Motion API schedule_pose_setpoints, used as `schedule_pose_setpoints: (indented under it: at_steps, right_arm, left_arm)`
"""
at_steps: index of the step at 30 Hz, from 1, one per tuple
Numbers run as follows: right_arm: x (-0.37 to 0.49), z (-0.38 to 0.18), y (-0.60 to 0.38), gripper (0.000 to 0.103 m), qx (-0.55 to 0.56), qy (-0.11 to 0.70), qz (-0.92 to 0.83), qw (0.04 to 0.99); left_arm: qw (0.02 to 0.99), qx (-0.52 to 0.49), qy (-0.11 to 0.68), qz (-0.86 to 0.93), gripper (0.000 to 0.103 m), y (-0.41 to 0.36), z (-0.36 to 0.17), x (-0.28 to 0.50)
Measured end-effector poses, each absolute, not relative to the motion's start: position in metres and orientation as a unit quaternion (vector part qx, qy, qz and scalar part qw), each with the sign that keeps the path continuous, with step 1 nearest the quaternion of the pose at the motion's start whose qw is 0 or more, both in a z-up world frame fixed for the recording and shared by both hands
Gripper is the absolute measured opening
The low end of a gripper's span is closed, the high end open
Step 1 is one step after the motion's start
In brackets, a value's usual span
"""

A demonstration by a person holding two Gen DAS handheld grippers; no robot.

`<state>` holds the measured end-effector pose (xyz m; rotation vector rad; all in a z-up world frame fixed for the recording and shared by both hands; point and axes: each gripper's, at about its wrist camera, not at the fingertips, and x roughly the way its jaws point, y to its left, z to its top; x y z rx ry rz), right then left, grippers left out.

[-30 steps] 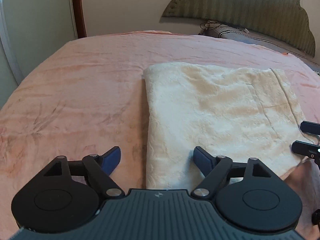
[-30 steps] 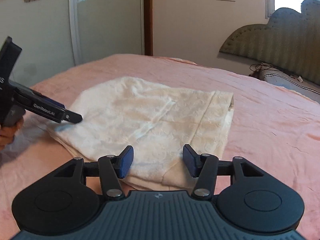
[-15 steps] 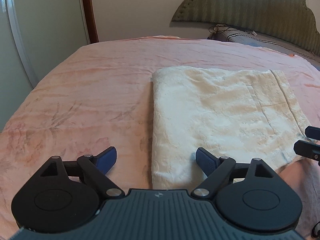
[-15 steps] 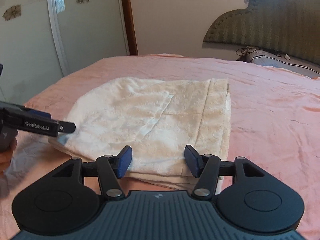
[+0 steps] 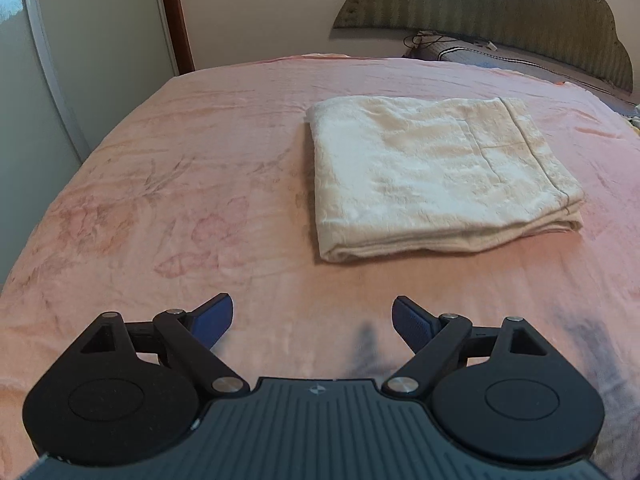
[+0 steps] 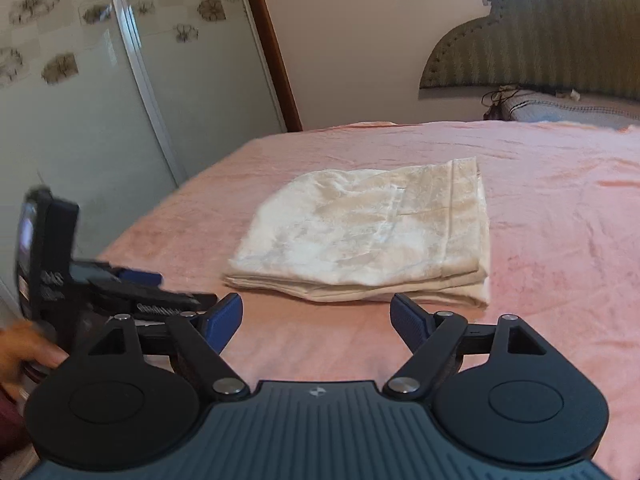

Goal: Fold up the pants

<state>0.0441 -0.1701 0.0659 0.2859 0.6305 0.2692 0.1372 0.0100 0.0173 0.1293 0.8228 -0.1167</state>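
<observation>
The cream pants lie folded into a flat rectangle on the pink bedspread, right of centre in the left wrist view. My left gripper hovers open over bare bedspread, well short of the fold's near edge, with nothing between its blue pads. In the right wrist view the same folded pants sit just beyond my right gripper, whose jaws are opening with nothing between them. The left gripper appears blurred at the left of that view, held by a hand.
A padded green headboard and a grey pillow with cables lie at the bed's far end. A sliding wardrobe door and a brown door frame stand past the bed's left side.
Both grippers have drawn back and upward from the pants, which now lie clear of them. The right gripper's jaws have spread wider and its view has rolled.
</observation>
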Motion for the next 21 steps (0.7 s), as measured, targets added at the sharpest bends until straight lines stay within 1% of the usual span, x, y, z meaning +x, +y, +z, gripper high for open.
schedule_pose_setpoints:
  at_steps: [1, 2, 3, 4, 5, 8, 10, 11, 15, 21]
  right_arm:
    - [0.035, 0.072, -0.174, 0.084, 0.189, 0.291, 0.158, 0.924]
    - [0.028, 0.076, -0.180, 0.096, 0.244, 0.269, 0.192, 0.912]
    - [0.024, 0.077, -0.184, 0.103, 0.276, 0.249, 0.210, 0.904]
    - [0.023, 0.076, -0.184, 0.103, 0.291, 0.232, 0.214, 0.903]
    - [0.026, 0.073, -0.182, 0.103, 0.277, 0.238, 0.203, 0.909]
    - [0.047, 0.045, -0.165, 0.103, 0.151, 0.310, 0.069, 0.936]
    - [0.052, 0.024, -0.153, 0.103, 0.079, 0.321, 0.015, 0.943]
    - [0.051, 0.014, -0.151, 0.103, 0.067, 0.323, 0.009, 0.944]
    - [0.052, -0.010, -0.155, 0.103, 0.099, 0.347, 0.023, 0.932]
    - [0.050, -0.022, -0.161, 0.103, 0.091, 0.353, 0.013, 0.931]
  left_arm:
    - [0.914, 0.057, 0.397, -0.057, 0.093, 0.014, 0.019, 0.130]
    - [0.915, 0.051, 0.396, -0.053, 0.097, 0.017, 0.019, 0.127]
    - [0.916, 0.045, 0.396, -0.048, 0.098, 0.018, 0.017, 0.125]
    - [0.916, 0.044, 0.395, -0.045, 0.098, 0.017, 0.014, 0.125]
    - [0.914, 0.047, 0.400, -0.041, 0.097, 0.014, 0.010, 0.126]
    - [0.908, 0.043, 0.414, -0.043, 0.097, 0.004, -0.002, 0.129]
    - [0.912, 0.031, 0.407, -0.051, 0.097, 0.001, -0.008, 0.127]
    - [0.914, 0.028, 0.401, -0.050, 0.098, -0.001, -0.011, 0.127]
    - [0.916, 0.017, 0.399, -0.043, 0.098, -0.004, -0.022, 0.132]
    - [0.920, 0.025, 0.389, -0.048, 0.098, -0.006, -0.028, 0.130]
